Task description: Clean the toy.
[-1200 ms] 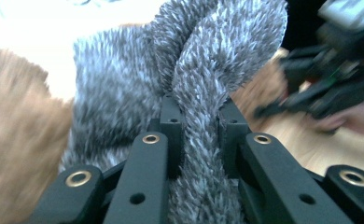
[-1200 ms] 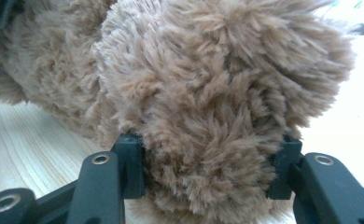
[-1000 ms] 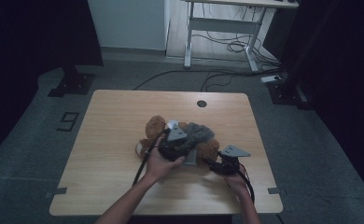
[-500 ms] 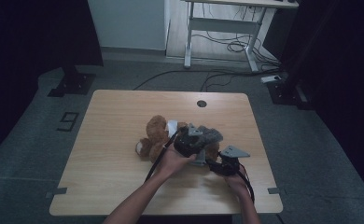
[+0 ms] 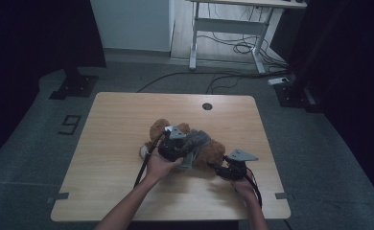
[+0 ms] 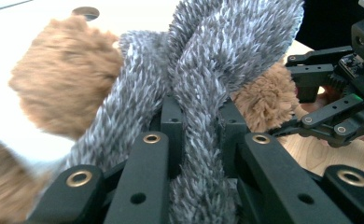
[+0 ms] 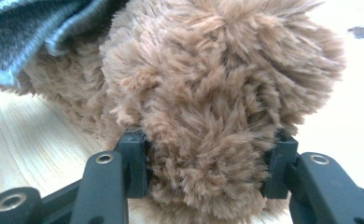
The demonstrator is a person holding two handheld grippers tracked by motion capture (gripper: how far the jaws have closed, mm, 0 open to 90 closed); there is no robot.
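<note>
Lying on its side near the middle of the desk, the brown teddy bear has a grey knitted garment bunched around its middle in the high view. The left gripper sits over the garment and the right gripper at the bear's near end, both hands low on the desk.

Left gripper view: the jaws are clamped tight on a twisted fold of the grey garment, which runs up between them. Brown plush shows on either side, and the other gripper stands just beyond.

Right gripper view: the jaws grip a rounded brown limb of the bear, fur bulging between them; a garment edge lies at the upper left.

Judgement: both holds are secured and the garment is gathered but not seated or removed. Whether it is going on or coming off cannot be told. The pull along the body remains to be done.
</note>
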